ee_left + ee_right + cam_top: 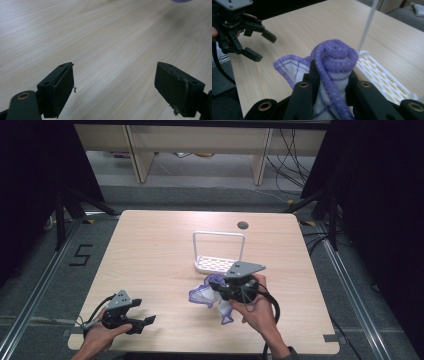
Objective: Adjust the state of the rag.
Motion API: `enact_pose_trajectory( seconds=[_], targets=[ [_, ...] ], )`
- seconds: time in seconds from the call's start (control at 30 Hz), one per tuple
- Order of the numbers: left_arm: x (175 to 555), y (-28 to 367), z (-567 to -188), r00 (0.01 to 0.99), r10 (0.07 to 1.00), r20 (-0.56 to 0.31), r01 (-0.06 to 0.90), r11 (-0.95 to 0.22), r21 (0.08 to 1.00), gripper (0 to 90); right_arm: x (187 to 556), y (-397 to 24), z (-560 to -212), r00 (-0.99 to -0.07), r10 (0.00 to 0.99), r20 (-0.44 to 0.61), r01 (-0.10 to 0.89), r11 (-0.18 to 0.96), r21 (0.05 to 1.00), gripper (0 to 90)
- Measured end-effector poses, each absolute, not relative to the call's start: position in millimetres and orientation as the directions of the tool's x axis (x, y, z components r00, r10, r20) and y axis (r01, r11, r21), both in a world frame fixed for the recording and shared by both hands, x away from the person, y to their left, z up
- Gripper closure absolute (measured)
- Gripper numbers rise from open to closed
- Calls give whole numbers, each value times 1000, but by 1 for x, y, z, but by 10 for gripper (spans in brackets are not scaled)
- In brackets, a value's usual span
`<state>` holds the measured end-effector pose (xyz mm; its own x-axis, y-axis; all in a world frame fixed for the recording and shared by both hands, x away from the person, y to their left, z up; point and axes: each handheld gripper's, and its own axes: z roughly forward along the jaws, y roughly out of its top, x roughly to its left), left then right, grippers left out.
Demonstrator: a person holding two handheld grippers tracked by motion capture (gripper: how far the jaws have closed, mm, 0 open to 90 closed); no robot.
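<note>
A white cloth with purple stitched edges [205, 294] hangs bunched from my right gripper [223, 287] above the middle of the table. In the right gripper view the jaws are shut on a rolled fold of the cloth [334, 62], which sticks up between them. A white slotted rack with a tall wire handle [218, 263] stands just behind the cloth; its slotted base [377, 75] lies right of the jaws. My left gripper [142, 324] rests at the front left of the table, open, with only bare wood between its pads [63, 85].
The wooden table [150, 250] has a round cable hole [243, 225] at its back edge. Black curtains hang on both sides. Cables and pale furniture legs [140, 155] lie on the floor behind the table.
</note>
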<state>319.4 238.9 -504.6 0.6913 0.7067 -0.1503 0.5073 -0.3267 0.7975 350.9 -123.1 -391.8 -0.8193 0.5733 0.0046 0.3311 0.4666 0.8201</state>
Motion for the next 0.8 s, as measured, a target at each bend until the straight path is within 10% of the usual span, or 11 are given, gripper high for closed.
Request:
enact_pose_trajectory(
  seconds=[0.63, 0.8],
  targets=[
    [320, 236, -505, 704, 695, -149, 500, -335, 799, 155, 350, -112, -477, -874, 486, -3, 347, 628, 697, 732],
    [321, 226, -505, 728, 667, -159, 485, -338, 807, 166, 344, -118, -481, -860, 509, 28, 379, 602, 703, 529]
  ],
)
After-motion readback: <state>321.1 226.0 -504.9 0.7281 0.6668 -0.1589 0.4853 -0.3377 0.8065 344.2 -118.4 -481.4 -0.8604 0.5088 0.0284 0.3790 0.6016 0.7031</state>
